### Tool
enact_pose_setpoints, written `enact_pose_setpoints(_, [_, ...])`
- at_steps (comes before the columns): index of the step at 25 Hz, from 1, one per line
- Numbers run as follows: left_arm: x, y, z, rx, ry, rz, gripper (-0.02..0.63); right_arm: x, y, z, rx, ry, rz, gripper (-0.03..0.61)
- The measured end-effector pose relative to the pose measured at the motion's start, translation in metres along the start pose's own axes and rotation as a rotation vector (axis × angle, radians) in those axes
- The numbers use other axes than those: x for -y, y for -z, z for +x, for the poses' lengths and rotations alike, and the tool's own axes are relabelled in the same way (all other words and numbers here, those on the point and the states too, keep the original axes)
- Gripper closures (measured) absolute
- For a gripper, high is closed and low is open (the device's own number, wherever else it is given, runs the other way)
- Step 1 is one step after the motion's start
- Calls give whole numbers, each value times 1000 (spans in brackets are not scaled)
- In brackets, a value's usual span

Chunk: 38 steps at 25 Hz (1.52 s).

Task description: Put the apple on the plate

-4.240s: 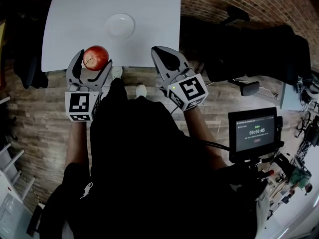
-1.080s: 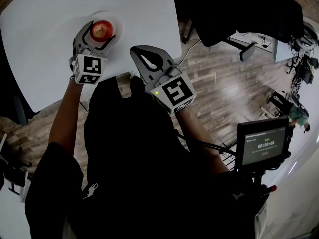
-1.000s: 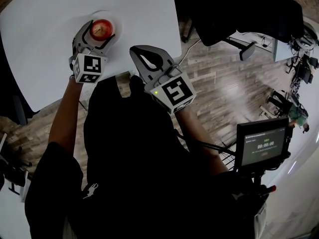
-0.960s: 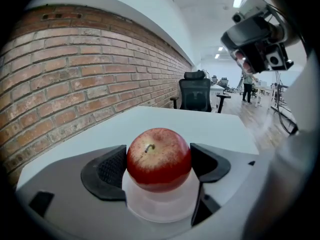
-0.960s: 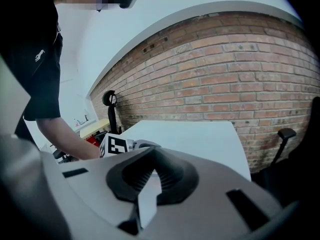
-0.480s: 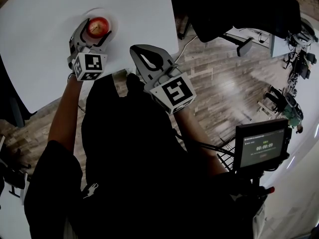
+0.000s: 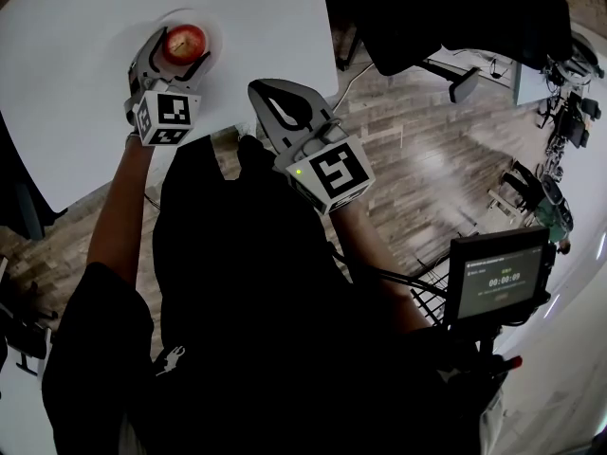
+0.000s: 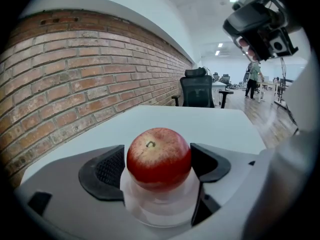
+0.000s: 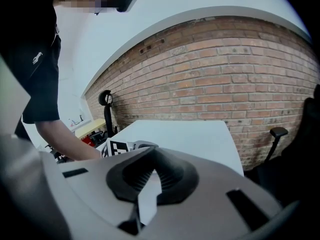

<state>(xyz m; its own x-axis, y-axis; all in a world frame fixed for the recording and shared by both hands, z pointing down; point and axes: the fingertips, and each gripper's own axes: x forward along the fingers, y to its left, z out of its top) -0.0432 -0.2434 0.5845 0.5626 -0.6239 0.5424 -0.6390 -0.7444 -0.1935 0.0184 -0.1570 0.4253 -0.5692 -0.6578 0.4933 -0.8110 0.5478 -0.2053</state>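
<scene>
A red apple (image 7: 184,41) stands on the small white plate (image 7: 211,28) at the far side of the white table (image 7: 85,83). My left gripper (image 7: 178,53) reaches over the plate with a jaw on either side of the apple, open, the pads close beside it. The left gripper view shows the apple (image 8: 159,158) resting on the plate (image 8: 160,211) between the two dark pads (image 8: 107,169). My right gripper (image 7: 268,88) hovers over the table's near edge, shut and empty. In its own view the right gripper (image 9: 150,166) holds nothing.
A black office chair (image 8: 197,91) stands past the table's far end, beside a brick wall (image 8: 75,74). More dark chairs (image 7: 427,27) sit to the right over wooden floor. A small screen (image 7: 498,278) hangs at my right side. The left gripper's marker cube (image 9: 117,148) shows in the right gripper view.
The left gripper brought the apple from the table's near edge onto the plate, and its jaws now stand looser around it. The right gripper stays shut near the edge.
</scene>
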Motion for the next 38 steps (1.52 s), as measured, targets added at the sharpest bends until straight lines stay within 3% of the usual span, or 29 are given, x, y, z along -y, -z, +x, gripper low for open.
enact_pose_setpoints(18, [1,6,1,-27,20,4,187,2,-2,0,7,-7,-20,575])
enact_pose_setpoints(38, [-15,-3,-9,-9,-29,-13,187,6,-17,4,62,-18,-49,575])
